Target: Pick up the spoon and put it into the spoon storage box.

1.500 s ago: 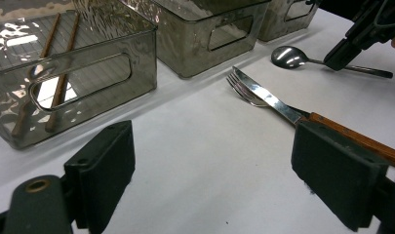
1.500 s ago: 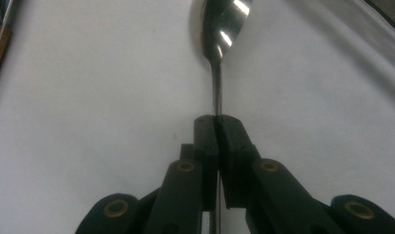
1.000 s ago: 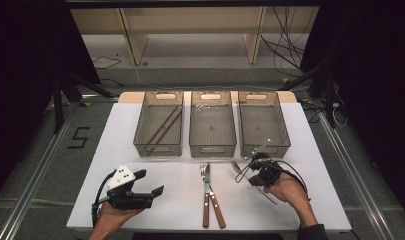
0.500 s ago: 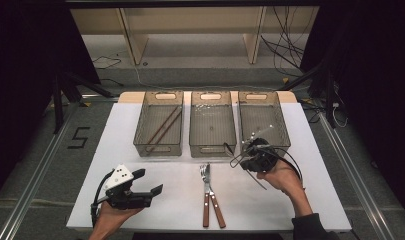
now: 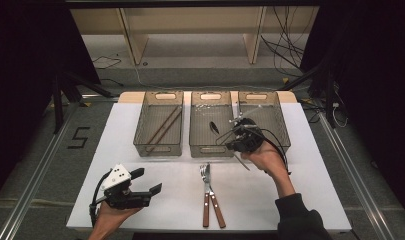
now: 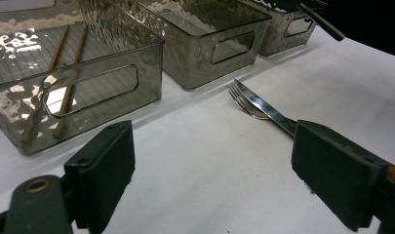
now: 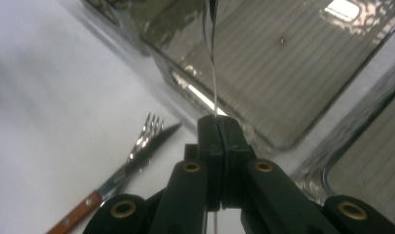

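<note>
My right gripper (image 5: 236,136) is shut on a thin metal spoon (image 5: 213,127). It holds the spoon above the front edge of the middle bin (image 5: 210,150), with the spoon's bowl over that bin. In the right gripper view the spoon (image 7: 213,73) runs edge-on up from the closed jaws (image 7: 218,127). A fork (image 5: 205,174) and a wood-handled knife (image 5: 216,202) lie side by side on the white table (image 5: 290,200). My left gripper (image 5: 147,181) rests open at the front left, with nothing between its jaws (image 6: 219,175). It points towards the fork (image 6: 248,105).
Three clear grey bins stand in a row at the back. The left bin (image 5: 158,148) holds two wooden chopsticks (image 5: 162,127). The right bin (image 5: 282,135) sits beside my right hand. Dark floor surrounds the table.
My right hand has risen from the table and moved back and left to the bins, carrying the spoon over the middle bin's front edge. The left gripper has stayed put.
</note>
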Demonstrator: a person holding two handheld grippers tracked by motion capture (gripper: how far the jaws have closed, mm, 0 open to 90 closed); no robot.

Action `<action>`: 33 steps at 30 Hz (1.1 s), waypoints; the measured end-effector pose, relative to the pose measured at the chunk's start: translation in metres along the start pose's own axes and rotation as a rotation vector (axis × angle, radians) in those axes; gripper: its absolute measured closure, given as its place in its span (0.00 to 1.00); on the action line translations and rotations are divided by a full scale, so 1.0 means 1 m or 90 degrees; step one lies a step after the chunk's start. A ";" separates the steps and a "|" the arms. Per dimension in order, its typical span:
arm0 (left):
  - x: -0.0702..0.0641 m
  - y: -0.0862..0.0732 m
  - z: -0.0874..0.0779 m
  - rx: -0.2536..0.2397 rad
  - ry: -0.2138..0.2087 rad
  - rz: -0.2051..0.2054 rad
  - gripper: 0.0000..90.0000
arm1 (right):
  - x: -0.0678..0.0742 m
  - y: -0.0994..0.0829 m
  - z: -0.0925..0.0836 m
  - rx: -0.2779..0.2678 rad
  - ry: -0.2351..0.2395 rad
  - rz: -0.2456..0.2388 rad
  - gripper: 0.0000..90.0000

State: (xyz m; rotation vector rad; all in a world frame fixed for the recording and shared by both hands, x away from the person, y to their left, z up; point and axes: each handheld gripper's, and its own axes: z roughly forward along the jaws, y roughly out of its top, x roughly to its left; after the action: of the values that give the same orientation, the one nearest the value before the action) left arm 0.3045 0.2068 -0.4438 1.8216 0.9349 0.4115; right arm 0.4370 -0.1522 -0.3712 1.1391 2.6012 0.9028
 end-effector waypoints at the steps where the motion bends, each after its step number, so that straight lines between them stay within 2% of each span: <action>1: 0.000 0.000 0.000 0.000 0.000 0.000 0.18 | 0.000 0.004 0.001 -0.002 0.003 0.003 1.00; 12: 0.000 0.000 -0.001 -0.006 -0.001 -0.008 0.18 | -0.007 0.034 0.009 -0.023 0.002 0.028 1.00; 15: 0.001 0.000 -0.001 -0.008 -0.001 -0.008 0.18 | -0.010 0.041 0.010 -0.030 -0.007 0.036 1.00; 27: 0.001 0.000 -0.001 -0.010 -0.001 -0.008 0.18 | -0.021 0.060 0.016 -0.056 -0.020 0.071 1.00; 33: 0.002 0.000 -0.002 -0.022 -0.003 -0.025 0.18 | -0.024 0.071 0.022 -0.059 -0.029 0.081 1.00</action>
State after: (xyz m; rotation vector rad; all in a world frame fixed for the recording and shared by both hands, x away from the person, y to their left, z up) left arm 0.3046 0.2094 -0.4430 1.7691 0.9532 0.3958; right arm 0.5055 -0.1214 -0.3488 1.2951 2.4464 0.9995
